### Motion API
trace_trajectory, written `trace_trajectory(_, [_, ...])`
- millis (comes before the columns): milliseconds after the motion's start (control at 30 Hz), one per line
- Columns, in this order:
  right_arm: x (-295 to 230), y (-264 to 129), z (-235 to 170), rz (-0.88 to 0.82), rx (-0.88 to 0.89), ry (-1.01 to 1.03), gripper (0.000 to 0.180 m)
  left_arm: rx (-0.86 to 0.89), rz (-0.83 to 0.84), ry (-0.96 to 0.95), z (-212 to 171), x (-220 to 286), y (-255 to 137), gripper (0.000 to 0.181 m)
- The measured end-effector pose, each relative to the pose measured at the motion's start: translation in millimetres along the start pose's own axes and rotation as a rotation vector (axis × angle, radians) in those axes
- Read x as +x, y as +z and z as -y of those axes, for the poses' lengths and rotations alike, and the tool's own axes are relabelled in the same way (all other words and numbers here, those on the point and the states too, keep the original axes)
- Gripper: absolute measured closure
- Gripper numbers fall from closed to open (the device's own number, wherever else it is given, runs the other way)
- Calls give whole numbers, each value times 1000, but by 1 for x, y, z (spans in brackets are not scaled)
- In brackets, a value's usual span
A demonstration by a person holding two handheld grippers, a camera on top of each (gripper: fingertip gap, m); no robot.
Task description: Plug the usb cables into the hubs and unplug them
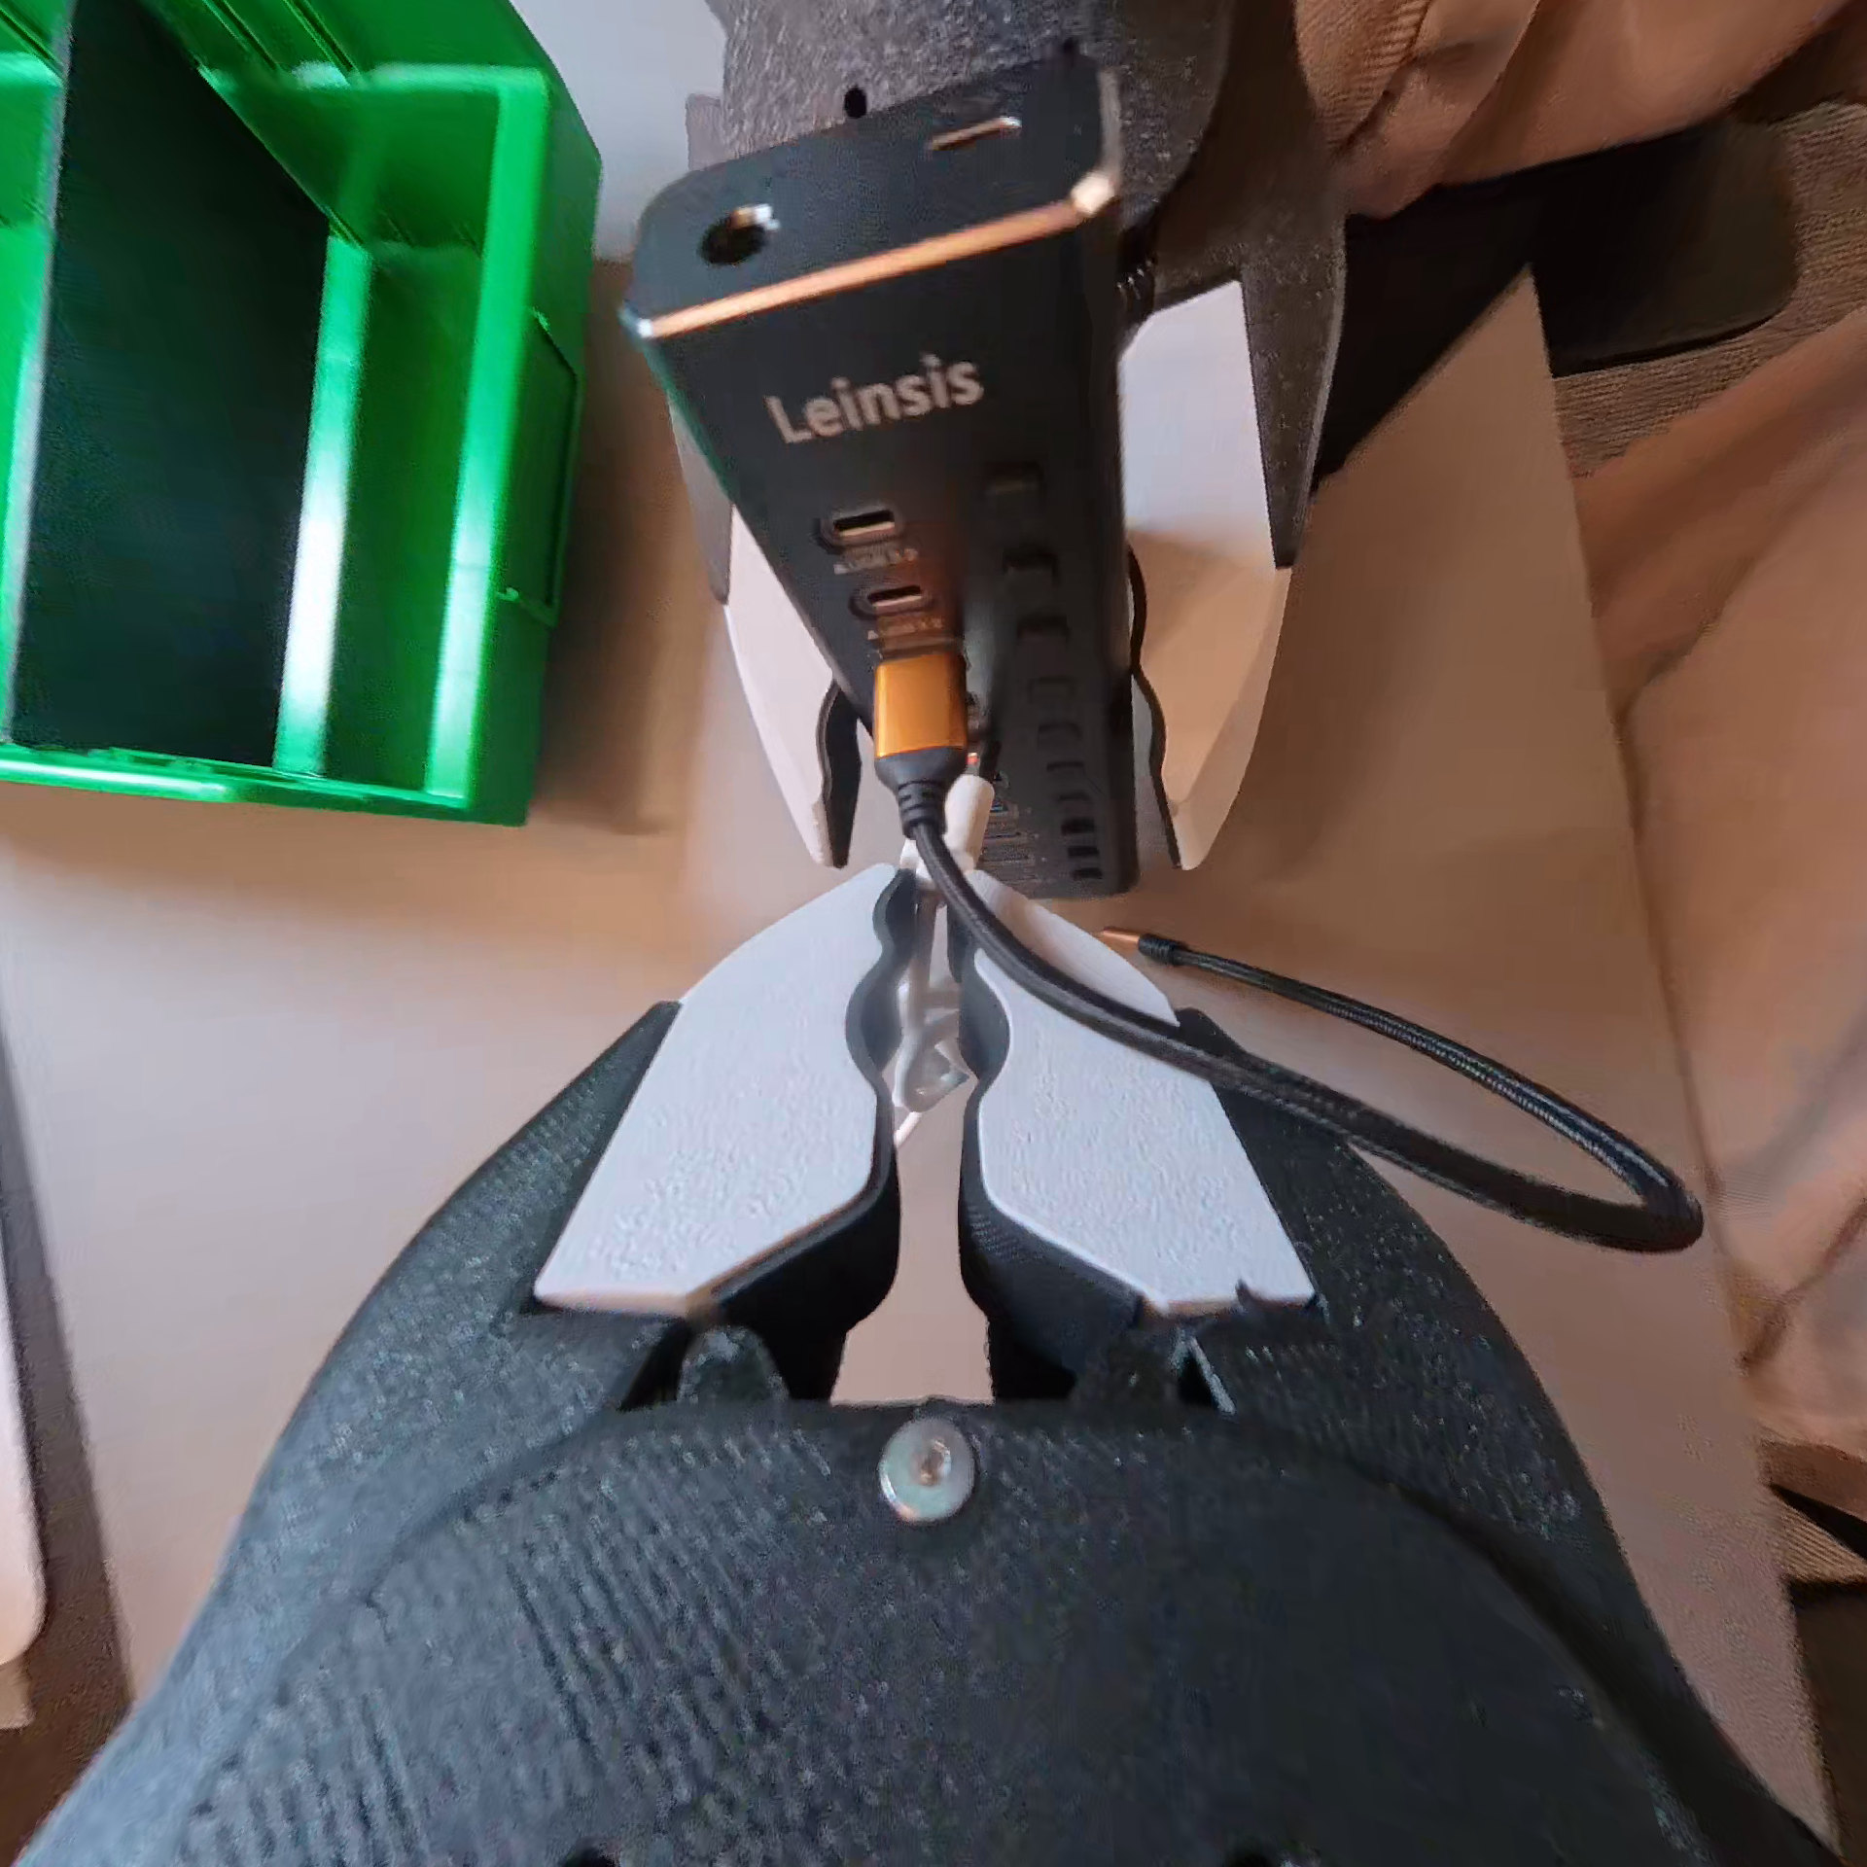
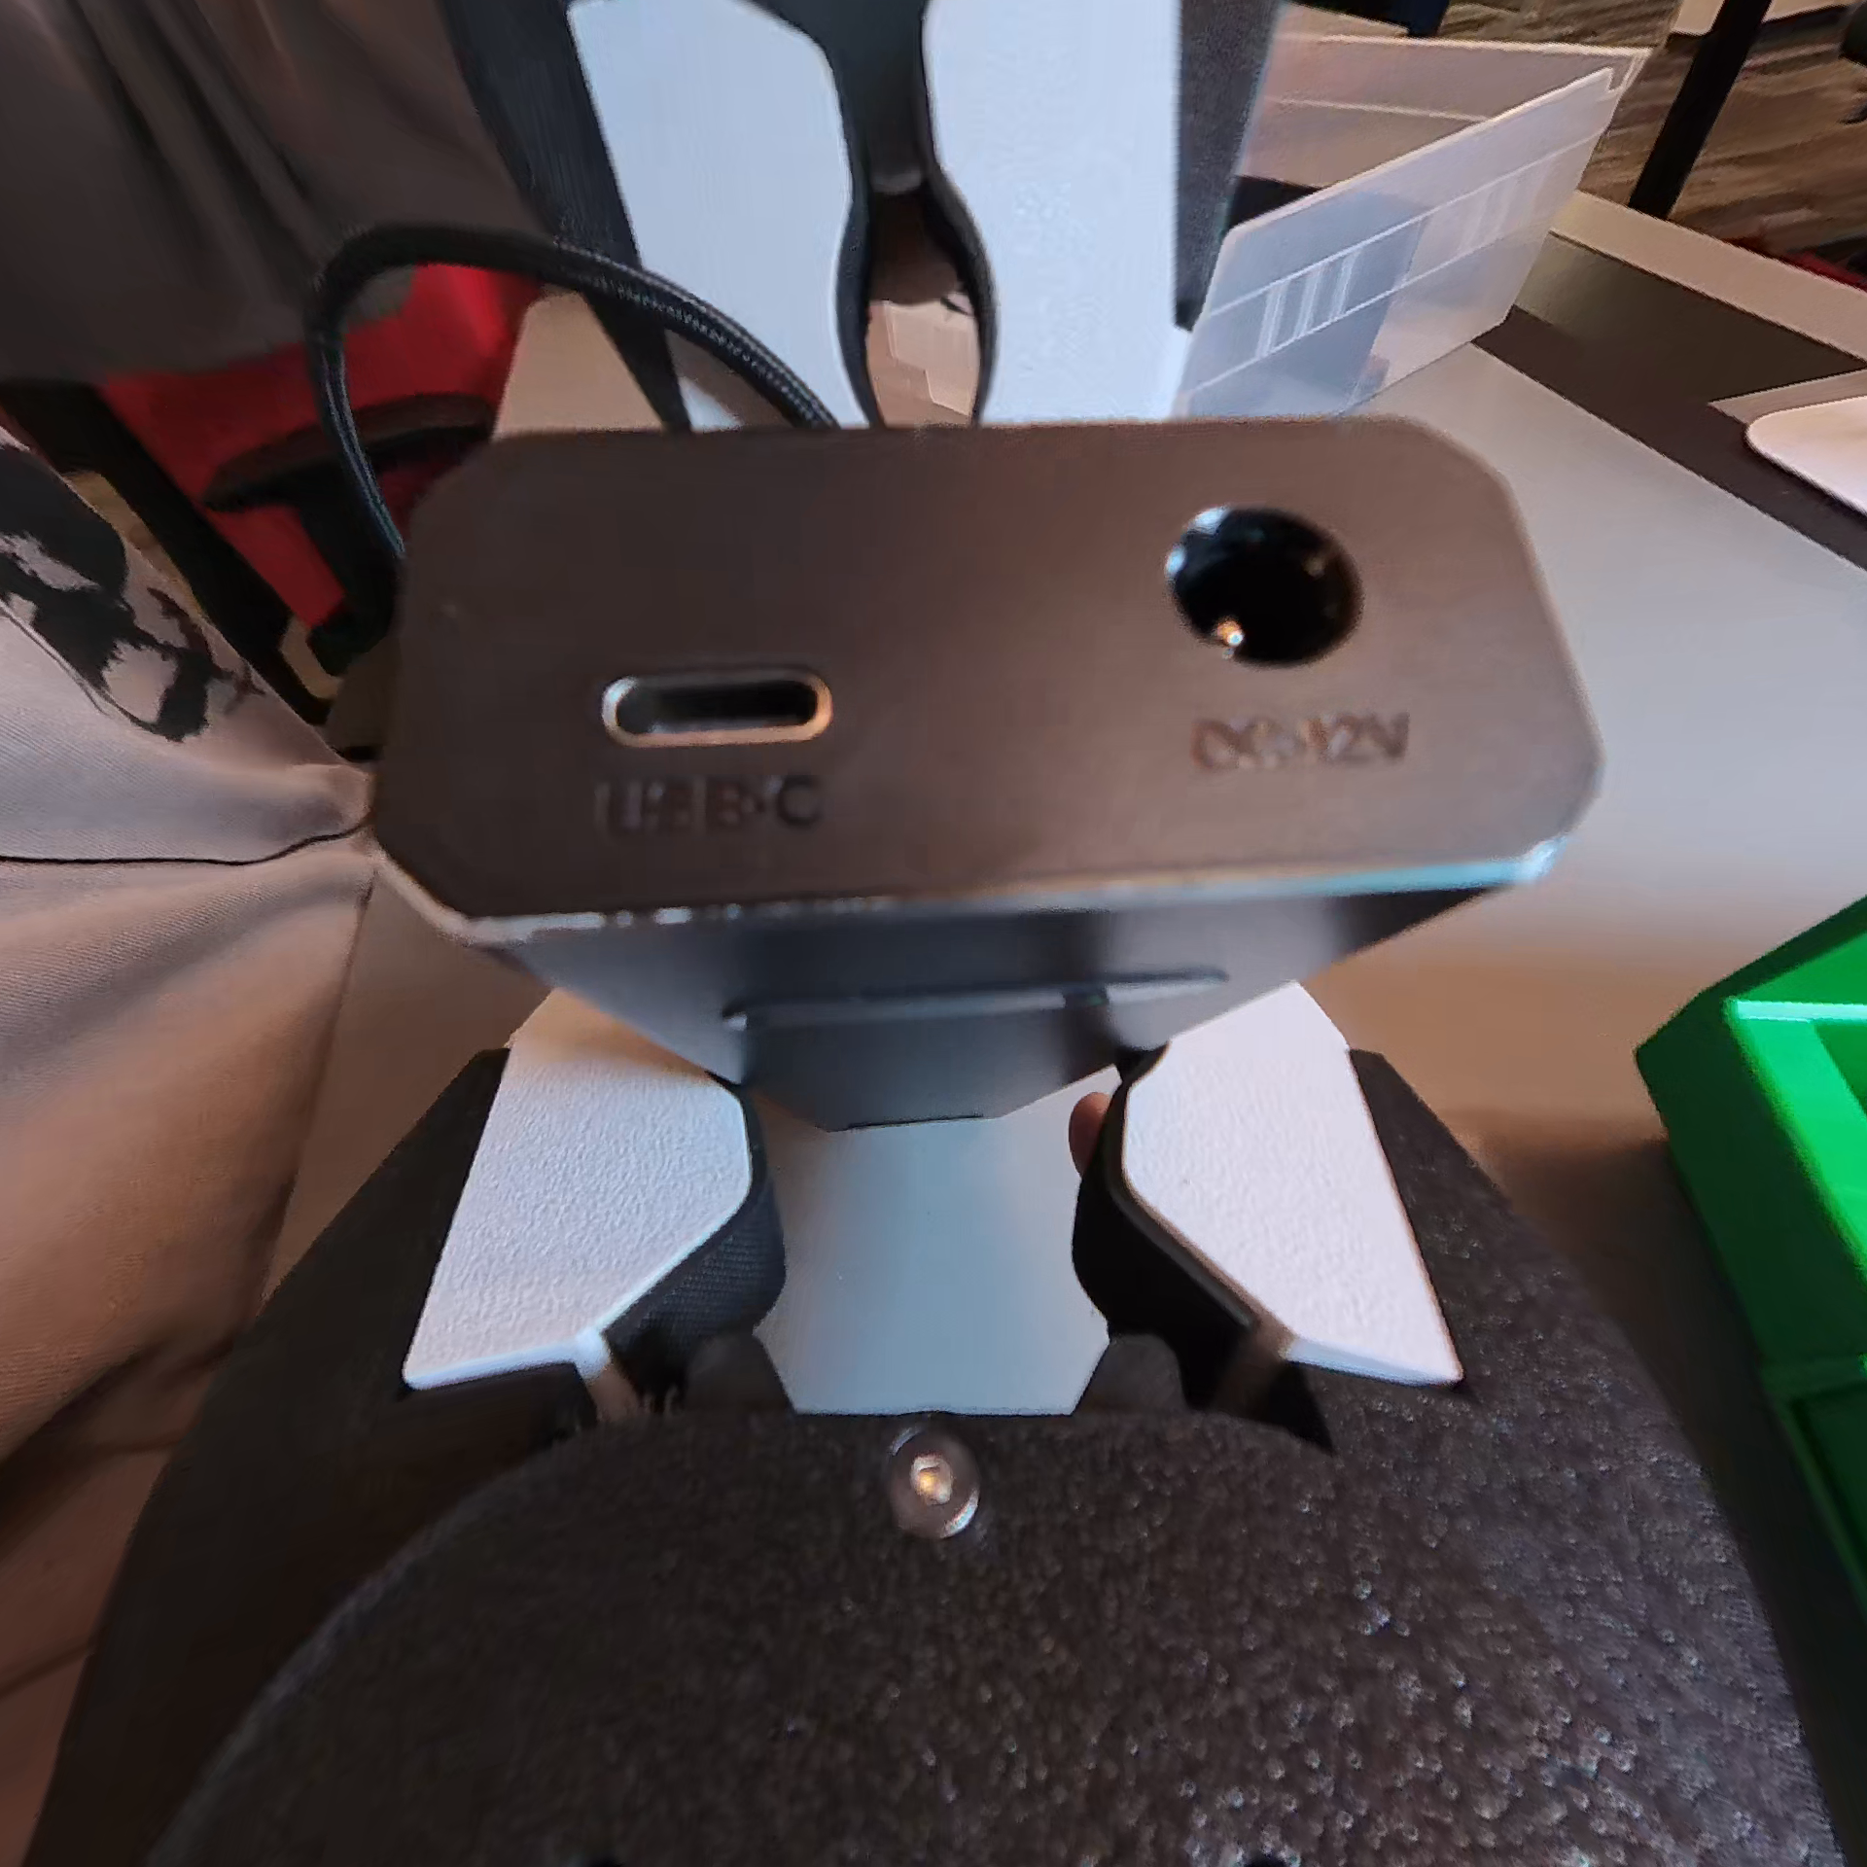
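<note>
Soft, warm, even light falls on the beige counter (image 1: 253,1010), with faint shadows. A bright glint runs along the hub (image 1: 889,424) end's metal edge. Both wide-angle views bulge and smear at the borders; the green bin (image 1: 303,404) and the hub's end face in the right wrist view are blurred.

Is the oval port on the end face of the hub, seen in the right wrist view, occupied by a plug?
No, the oval port on the hub is open and empty.

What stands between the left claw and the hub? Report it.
Only the black braided cable, plugged into the hub by its orange connector, drapes across the left claw, beside the white cable it grips.
</note>
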State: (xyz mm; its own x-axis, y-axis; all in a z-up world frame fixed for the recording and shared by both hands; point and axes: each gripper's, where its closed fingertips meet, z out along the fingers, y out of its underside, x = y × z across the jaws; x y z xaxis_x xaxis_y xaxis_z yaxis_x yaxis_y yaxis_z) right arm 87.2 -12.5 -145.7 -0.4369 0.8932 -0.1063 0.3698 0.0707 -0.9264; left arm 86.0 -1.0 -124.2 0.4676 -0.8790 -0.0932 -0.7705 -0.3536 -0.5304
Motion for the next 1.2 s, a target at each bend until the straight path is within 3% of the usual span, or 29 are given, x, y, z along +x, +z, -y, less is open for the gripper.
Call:
trace_trajectory(167, [-2, -1, 3, 67, 48, 77, 108, -7, 168, 149, -1, -5, 0, 174])
trace_trajectory(367, [-4, 1, 4, 95, 74, 103, 107, -58, 144, 204, -8, 2, 4, 174])
trace_trajectory(533, [-10, 2, 10, 121, 99, 82, 108, 6, 56, 174, -5, 6, -2, 175])
trace_trajectory(700, [-14, -6, 17, 186, 167, 119, 108, 75, 58, 164, 5, 5, -1, 175])
trace_trajectory(1200, [-3, -19, 38, 147, 349, 172, 108, 251, 148, 63, 15, 0, 1, 175])
